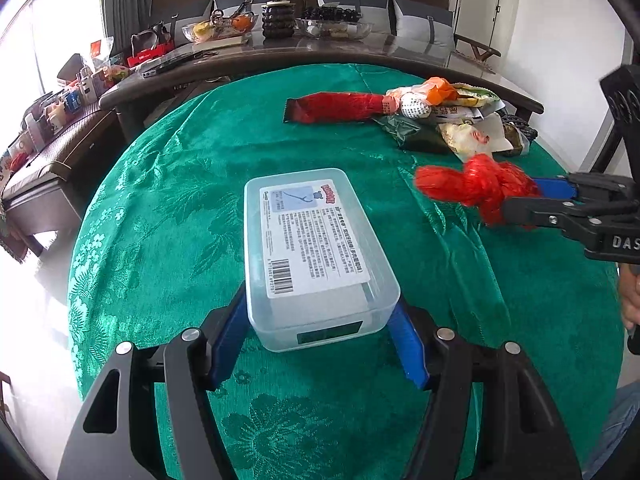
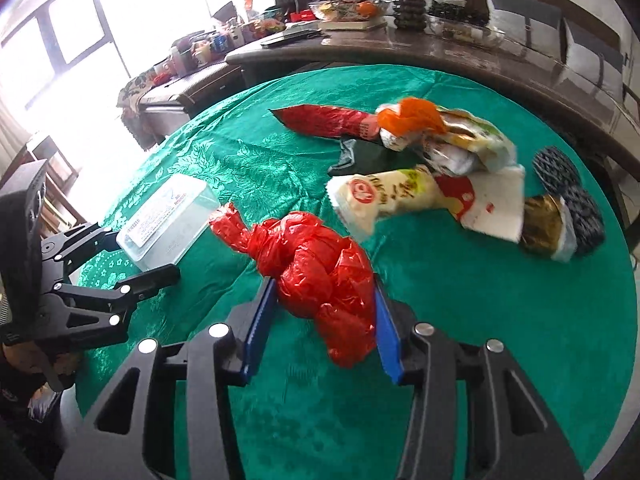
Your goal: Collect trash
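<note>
left hand-held gripper [image 1: 320, 340]: blue pads clamped on near end of clear plastic box [image 1: 312, 248], which rests on the green cloth of the desk [image 1: 160, 200], label side up, approx. centre.
right hand-held gripper [image 2: 324, 320]: pads pressed on both sides of crumpled red plastic bag [image 2: 320, 272]; bag between box and wrapper pile.
wrapper pile [image 2: 440, 168]: toward far right edge of desk; incl. red wrapper [image 2: 320, 120], orange scrap, white/yellow packets, dark round items.
beyond desk: dark table w/ bowls and potted plant [image 1: 277, 8].
</note>
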The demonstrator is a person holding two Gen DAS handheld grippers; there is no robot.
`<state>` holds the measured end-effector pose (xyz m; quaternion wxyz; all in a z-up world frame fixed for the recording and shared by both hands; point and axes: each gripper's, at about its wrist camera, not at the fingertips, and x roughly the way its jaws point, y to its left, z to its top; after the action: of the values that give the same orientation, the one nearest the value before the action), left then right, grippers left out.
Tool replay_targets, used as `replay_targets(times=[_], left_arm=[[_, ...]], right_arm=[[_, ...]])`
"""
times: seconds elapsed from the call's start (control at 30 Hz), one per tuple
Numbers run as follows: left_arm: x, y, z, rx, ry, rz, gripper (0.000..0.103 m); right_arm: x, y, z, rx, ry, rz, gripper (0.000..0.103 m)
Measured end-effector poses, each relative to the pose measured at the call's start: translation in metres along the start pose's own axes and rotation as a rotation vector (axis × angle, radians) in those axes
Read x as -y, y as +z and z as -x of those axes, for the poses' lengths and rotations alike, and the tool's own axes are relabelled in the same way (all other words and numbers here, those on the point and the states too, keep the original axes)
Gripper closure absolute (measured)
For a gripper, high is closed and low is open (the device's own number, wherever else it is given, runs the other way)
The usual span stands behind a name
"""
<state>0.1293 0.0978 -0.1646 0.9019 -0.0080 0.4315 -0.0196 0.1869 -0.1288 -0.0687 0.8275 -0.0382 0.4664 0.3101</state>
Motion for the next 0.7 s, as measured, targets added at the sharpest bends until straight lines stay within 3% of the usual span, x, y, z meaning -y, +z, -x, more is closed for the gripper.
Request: replay_targets(times=[0.1,0.23,0.33,0.37,0.43,0.5,0.57,0.7], left_arm=[[0.011,-0.002,0.003,0.002,-0.032,-0.011,0.038],[0.039,-0.001,0.002,0.0,-0.092,-0.046,0.038],[0.058,0.001,-0.001,-0.003,-0.115,-0.067,0.038],[0.063,0.002,-0.002,-0.004,-0.119,-0.074,0.038],[0.069,0.003,-0.005,-0.018,-0.106,-0.085,0.038],[0.068,0.003,-0.006,-0.024,-0.105,-0.085,0.028],[0.067,0.001,-0.008,-0.031,-0.086,-0.084,0.02],[0.065,-0.002,-0.007,-0.041,-0.06,-0.097,0.016]], right_arm=[[0.025,-0.029,0.039,0.07,-0.058,-0.132,0.058],[0.062,-0.057,0.067,0.133,-0.268,-0.265,0.058],[0.071,-0.067,0.058,0.108,-0.342,-0.244,0.056],[0.072,-0.07,0.055,0.109,-0.341,-0.239,0.054],[0.07,-0.077,0.049,0.107,-0.312,-0.241,0.038],[0.066,-0.078,0.044,0.097,-0.3,-0.228,0.03],[0.058,-0.078,0.039,0.077,-0.301,-0.195,0.026],[0.053,-0.078,0.04,0.052,-0.223,-0.226,0.023]])
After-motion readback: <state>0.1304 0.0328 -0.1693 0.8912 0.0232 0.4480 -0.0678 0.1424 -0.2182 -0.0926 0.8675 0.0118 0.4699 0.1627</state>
